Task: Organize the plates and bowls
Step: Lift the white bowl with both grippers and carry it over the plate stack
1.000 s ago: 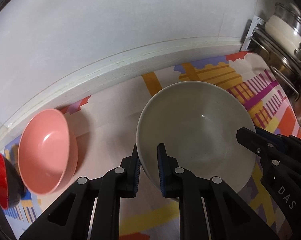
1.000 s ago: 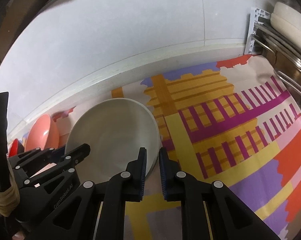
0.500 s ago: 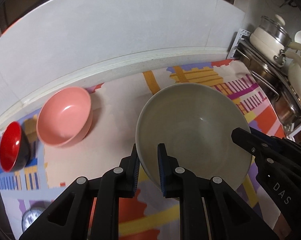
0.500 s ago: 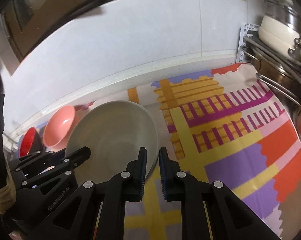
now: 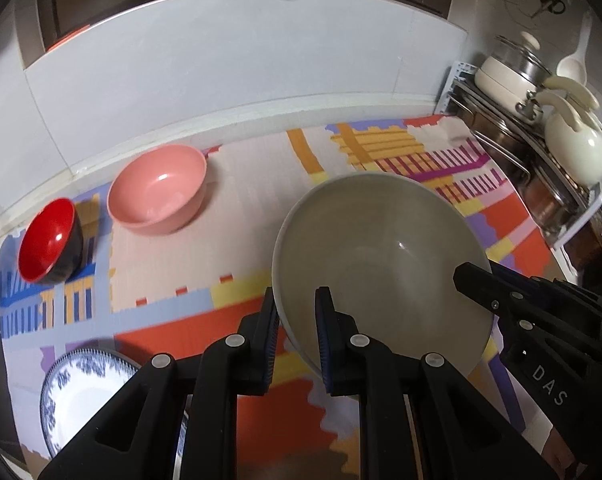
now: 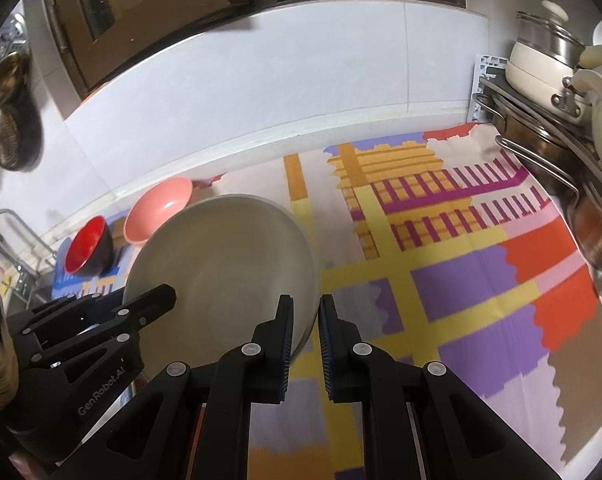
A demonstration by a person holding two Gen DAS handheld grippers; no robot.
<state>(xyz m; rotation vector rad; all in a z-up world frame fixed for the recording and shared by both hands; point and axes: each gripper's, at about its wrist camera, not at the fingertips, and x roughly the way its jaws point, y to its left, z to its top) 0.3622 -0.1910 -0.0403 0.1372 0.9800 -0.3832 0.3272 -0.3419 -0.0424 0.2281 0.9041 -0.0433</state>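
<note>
A large grey-beige ceramic bowl is held above the worktop, which is covered by a multicoloured patterned mat. Its near-left rim is pinched between the fingers of the left gripper, and its right rim is pinched between the fingers of the right gripper; the blue pads are pressed against the bowl wall on both sides. A round pink bowl is seen near the back wall, with a small red-lined black bowl just beside it on the left. A white plate with a blue patterned rim lies at the near-left edge of the mat. Cream and steel pots on a metal rack are stacked at the right end.
</note>
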